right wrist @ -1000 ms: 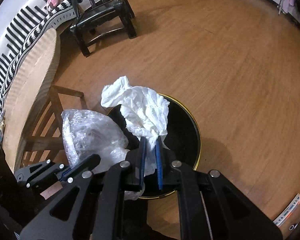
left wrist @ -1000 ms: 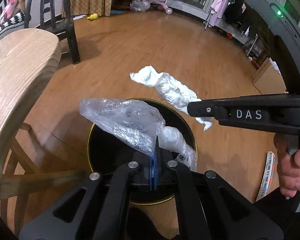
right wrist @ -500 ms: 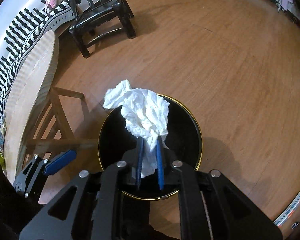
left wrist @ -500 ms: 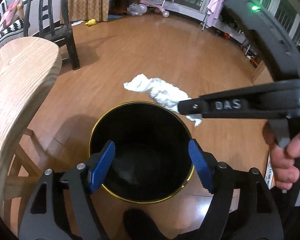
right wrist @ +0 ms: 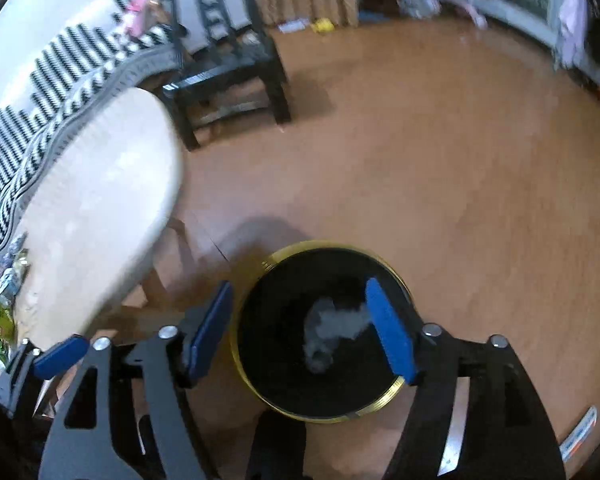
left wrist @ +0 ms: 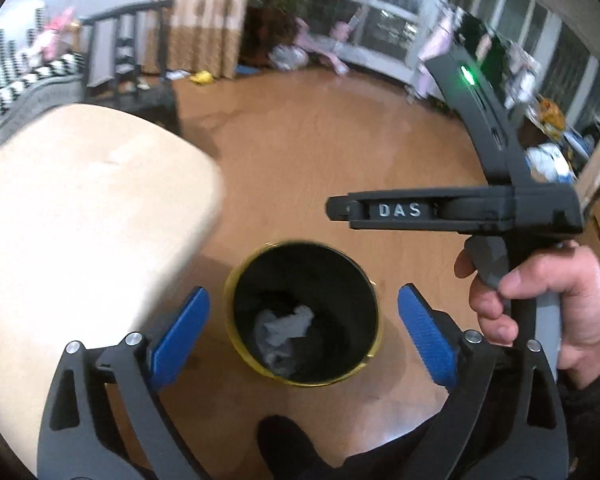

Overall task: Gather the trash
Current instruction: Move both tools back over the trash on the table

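The trash [left wrist: 282,330] lies at the bottom of the black bin [left wrist: 236,280], which stands on the wooden floor [left wrist: 320,140] just beside the table [left wrist: 80,220]. In the right wrist view the same pale wad [right wrist: 332,326] sits low inside the gold-rimmed bin [right wrist: 392,394], apart from both grippers.

Gripper state:
- The left gripper [left wrist: 304,336] hangs above the bin with its blue pads spread wide and opening further. Nothing is between them.
- The right gripper [right wrist: 300,328] is also above the bin; its pads stand apart and are opening. Nothing is between them.

Handling properties (judged from appearance):
- The wad looks like crumpled tissue together with thin clear film. Both are very light, soft and fully compressible.
- Neither is fragile. Film is likely to be slick and may cling to a pad on release.
- A loose wad may unfold or shed a piece if pinched at an edge.

Grasp point: take such items at the thickest bunched part, never at a trailing corner. Close the pads fully, since the material offers little resistance.

More wrappers [right wrist: 4,304] appear at the table's near edge; details are too blurred to confirm.
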{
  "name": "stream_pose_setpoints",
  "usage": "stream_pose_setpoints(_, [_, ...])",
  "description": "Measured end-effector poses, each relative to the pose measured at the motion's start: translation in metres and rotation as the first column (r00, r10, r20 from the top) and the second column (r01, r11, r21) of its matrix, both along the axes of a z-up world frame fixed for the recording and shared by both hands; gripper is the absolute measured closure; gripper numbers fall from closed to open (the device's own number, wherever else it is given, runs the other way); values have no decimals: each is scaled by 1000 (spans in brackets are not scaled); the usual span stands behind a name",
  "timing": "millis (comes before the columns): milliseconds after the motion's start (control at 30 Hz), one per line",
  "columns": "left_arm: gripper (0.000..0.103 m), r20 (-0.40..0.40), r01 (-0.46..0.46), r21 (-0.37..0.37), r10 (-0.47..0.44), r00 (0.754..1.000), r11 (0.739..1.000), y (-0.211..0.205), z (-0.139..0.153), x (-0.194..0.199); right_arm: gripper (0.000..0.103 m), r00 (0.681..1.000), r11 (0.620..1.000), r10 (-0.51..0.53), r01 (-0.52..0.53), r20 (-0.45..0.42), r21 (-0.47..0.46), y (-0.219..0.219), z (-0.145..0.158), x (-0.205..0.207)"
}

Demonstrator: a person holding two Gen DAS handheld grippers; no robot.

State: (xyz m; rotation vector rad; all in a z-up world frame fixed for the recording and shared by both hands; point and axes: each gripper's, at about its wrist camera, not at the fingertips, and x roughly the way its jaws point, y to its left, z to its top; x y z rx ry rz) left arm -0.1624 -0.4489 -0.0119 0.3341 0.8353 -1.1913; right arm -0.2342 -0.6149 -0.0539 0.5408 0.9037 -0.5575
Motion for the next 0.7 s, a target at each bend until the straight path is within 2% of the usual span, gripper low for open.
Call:
stream_pose_setpoints(133, [10,25,-157,-42,158,987,987,69,28,38,33,993,994,103,-101,63,-40,44,25,44])
stream_pose_setpoints(233, [10,50,-306,-41,308,950,951,130,39,73,33,965,970,242,-239,99,-47,100,39,96])
stream_pose_setpoints(333, [10,62,-478,-26,478,876,878,203,45,107,33,923,931,364,-361,122,-48,153,49,136])
stream_pose_setpoints(367, [10,54,-542,-21,542,839,840,236,46,118,33,900,910,414,-412,134,-44,177,52,151])
stream_pose_setpoints(400, [10,47,-579,-20,579,814,815,257,47,124,33,876,887,461,-460,145,-41,201,54,165])
stream_pose_setpoints(433, [10,37,-633,-21,633,773,774,287,47,132,33,858,870,491,-491,152,-38,217,56,174])
stream_pose_setpoints(467, [10,31,-666,-22,666,745,746,309,47,138,33,827,840,539,-541,159,-38,244,55,188])
stream_pose_setpoints(533, [10,18,-754,-16,754,656,657,367,46,146,33,786,798,598,-603,153,-21,283,51,211])
stream_pose_setpoints(633, [10,-27,-829,1,829,559,559,428,35,155,33,722,730,673,-683,159,9,332,46,232])
stream_pose_setpoints(700, [10,-99,-863,19,860,501,505,466,23,164,33,678,685,721,-728,141,-1,366,42,243])
